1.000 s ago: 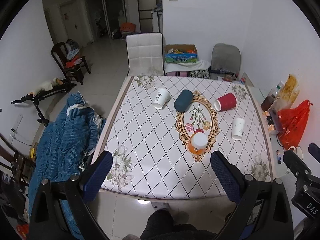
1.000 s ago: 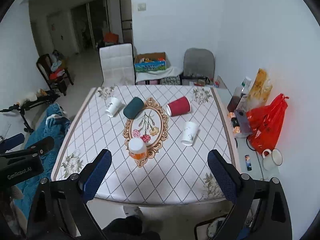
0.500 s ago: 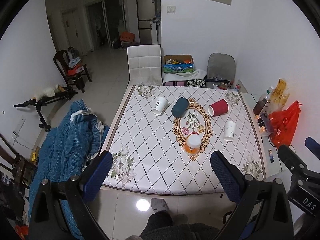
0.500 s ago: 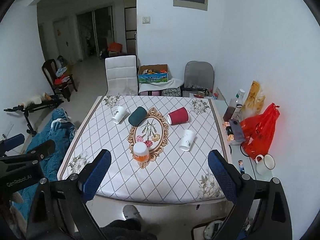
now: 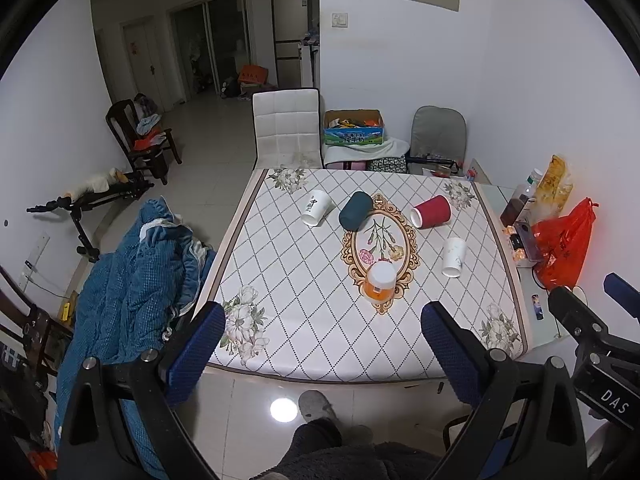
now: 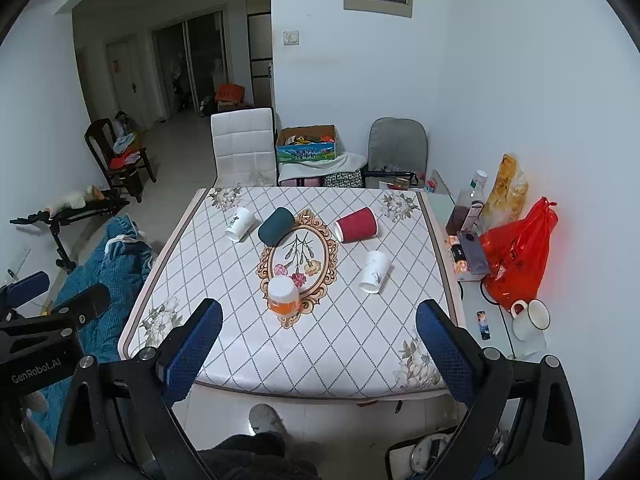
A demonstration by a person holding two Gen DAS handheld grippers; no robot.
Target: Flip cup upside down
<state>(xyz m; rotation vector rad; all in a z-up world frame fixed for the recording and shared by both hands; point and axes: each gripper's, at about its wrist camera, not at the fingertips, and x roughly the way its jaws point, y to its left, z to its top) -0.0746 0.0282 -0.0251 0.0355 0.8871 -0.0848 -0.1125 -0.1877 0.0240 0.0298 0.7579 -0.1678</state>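
Note:
Several cups are on the patterned table [image 5: 296, 280]. A white printed cup [image 5: 316, 208], a dark teal cup [image 5: 355, 211], a red cup [image 5: 431, 211] and a small white cup [image 5: 454, 257] lie on their sides. An orange cup [image 5: 379, 280] stands upside down near the middle. The same cups show in the right wrist view: white printed [image 6: 239, 224], teal [image 6: 276, 226], red [image 6: 357, 225], small white [image 6: 374, 272], orange [image 6: 283, 295]. My left gripper [image 5: 322, 350] and right gripper [image 6: 318, 346] are open and empty, held before the table's near edge, well short of the cups.
A blue blanket [image 5: 132, 280] lies left of the table. A red bag [image 6: 516, 256], bottles and a mug [image 6: 530, 318] sit on a side shelf at the right. Chairs [image 5: 286, 128] stand behind the table. My feet show below on the tiled floor.
Both grippers have pulled back and up from the table, so the table and cups look smaller and more of the room shows. The cups have not moved.

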